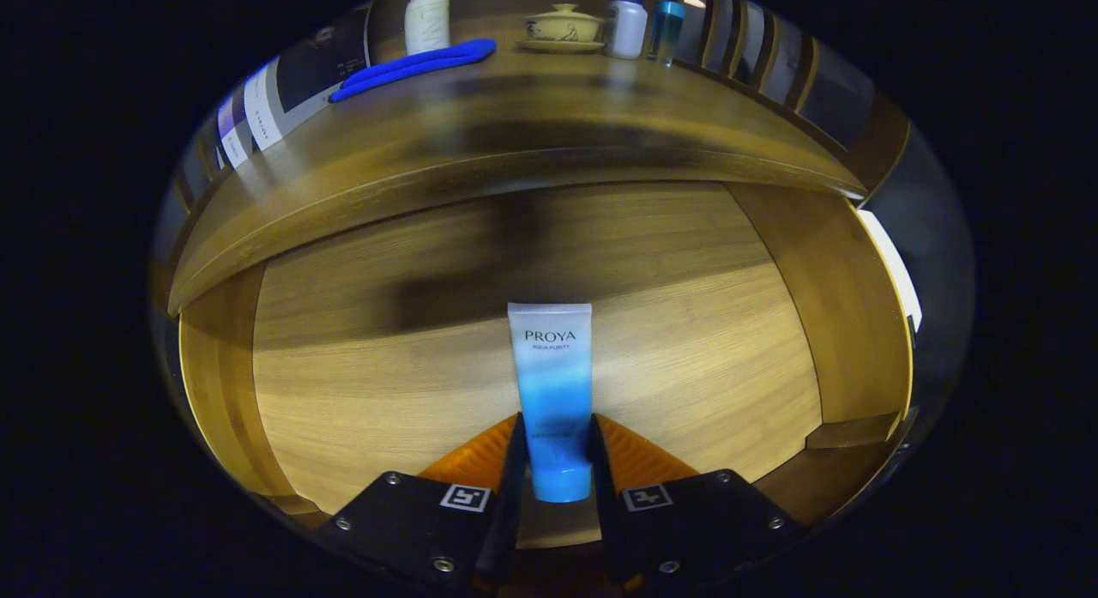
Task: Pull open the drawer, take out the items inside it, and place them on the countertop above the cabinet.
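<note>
Gripper view: hand-held gripper (556,461) pointing down into open drawer (360,392), fingers closing narrowly on both sides of blue-and-white tube (552,392), cap end toward camera. Resting on desk (532,126) above: blue cloth (412,66), lidded cup (562,25), white bottle (626,23).

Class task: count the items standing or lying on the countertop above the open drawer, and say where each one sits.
5. A blue cloth lies at the left; behind it a white bottle; centre, a lidded cup on a saucer; right of it a white bottle, then a blue bottle. More may be hidden.
</note>
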`<state>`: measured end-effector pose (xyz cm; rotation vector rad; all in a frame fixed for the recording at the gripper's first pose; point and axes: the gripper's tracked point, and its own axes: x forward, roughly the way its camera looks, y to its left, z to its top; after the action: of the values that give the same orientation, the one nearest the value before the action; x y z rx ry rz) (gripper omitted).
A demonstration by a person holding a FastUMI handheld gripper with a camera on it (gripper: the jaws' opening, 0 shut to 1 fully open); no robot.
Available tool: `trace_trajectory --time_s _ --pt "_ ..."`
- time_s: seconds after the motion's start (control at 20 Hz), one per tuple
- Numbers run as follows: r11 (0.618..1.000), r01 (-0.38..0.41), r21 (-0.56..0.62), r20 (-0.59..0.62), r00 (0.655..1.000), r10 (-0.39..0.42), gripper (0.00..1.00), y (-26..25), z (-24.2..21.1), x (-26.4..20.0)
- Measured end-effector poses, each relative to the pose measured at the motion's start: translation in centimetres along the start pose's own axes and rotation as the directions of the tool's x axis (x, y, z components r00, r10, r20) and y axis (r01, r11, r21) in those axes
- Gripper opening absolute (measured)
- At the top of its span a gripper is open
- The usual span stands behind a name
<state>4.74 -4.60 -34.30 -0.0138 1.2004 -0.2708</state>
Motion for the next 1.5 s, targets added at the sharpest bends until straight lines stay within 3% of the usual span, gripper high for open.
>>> trace_trajectory --time_s 0.35,0.5,0.85,1.25,1.5 --pt "1.0 0.008 0.028 0.121 0.993 -0.011 0.38 -1.2 0.4 -3.4" --pt "0.998 0.065 0.014 0.208 0.976 -0.067 0.37 -3.2 0.8 -5.6" --pt "0.993 0.117 0.015 0.356 0.927 -0.115 0.38 -5.4 3.8 -10.1" --pt "0.998 0.056 0.034 0.496 0.866 -0.065 0.37 -3.9 10.3 -12.8" --pt "1.0 0.015 -0.026 0.561 0.828 0.002 0.37 -1.9 14.7 -13.0"
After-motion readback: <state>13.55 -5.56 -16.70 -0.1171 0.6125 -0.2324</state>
